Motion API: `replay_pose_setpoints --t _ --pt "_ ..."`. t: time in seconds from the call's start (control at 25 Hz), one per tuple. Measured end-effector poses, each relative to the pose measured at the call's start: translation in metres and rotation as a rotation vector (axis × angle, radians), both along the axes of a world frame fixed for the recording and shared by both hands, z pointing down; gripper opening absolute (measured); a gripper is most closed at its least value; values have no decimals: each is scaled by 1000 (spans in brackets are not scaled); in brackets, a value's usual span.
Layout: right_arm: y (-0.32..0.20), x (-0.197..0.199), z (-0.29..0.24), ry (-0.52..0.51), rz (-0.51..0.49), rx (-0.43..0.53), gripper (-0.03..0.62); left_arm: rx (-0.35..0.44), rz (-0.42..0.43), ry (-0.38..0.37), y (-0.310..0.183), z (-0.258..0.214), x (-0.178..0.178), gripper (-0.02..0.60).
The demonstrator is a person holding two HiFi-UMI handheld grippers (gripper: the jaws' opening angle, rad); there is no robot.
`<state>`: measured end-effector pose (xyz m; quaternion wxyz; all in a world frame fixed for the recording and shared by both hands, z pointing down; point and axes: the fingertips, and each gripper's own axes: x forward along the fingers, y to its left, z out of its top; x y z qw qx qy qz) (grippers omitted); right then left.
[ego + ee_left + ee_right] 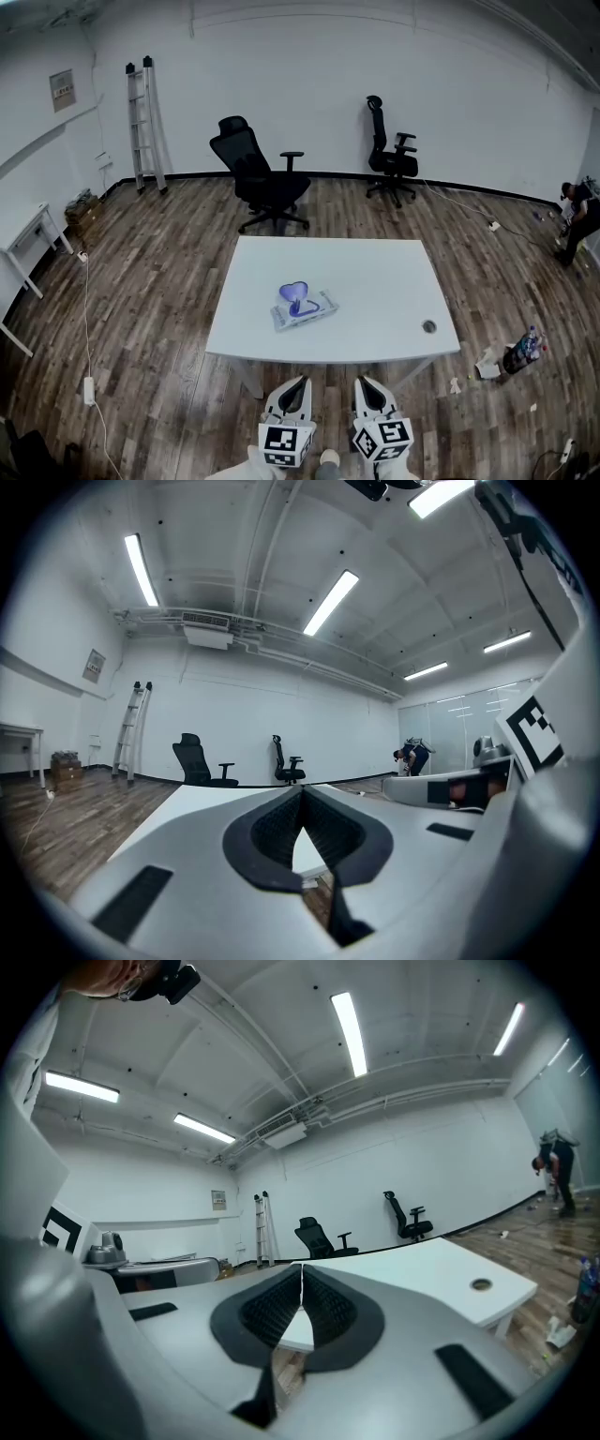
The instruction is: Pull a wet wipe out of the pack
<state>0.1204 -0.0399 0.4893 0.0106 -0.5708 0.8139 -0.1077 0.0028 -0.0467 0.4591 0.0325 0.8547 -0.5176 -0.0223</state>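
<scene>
White and bare but for one item, the table [375,272] carries the wipe pack [303,307] a little toward 7 o'clock from its middle. A purple flap [294,292], apparently the lid, stands raised at the pack's 11 o'clock end. Both tongs hang short of the near edge, well apart from the pack, which lies at roughly 12 o'clock from the left gripper [296,382] and about 11 o'clock from the right gripper [367,382]. Each gripper view shows the jaws pressed together at the tips with nothing between them. The step in hand looks like the approach. To do it well, one pair should spread before it arrives, not over the pack. The other could press the pack's flat 4 o'clock end down, clear of the opening. The pinch belongs just under the flap, followed by a slow, upward pull so the light pack does not lift with the sheet. Whether a wipe tip pokes out is too small to tell.
</scene>
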Motion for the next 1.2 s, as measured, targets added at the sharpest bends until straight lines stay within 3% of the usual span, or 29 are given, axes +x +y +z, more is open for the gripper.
replay_pose_setpoints --t 0.52,1.2 --pt "-81 46 -6 1 -94 -15 9 -15 -111 -3 -69 -4 36 -3" --pt "-160 26 6 8 -242 -38 9 -43 -247 8 -135 8 25 -3"
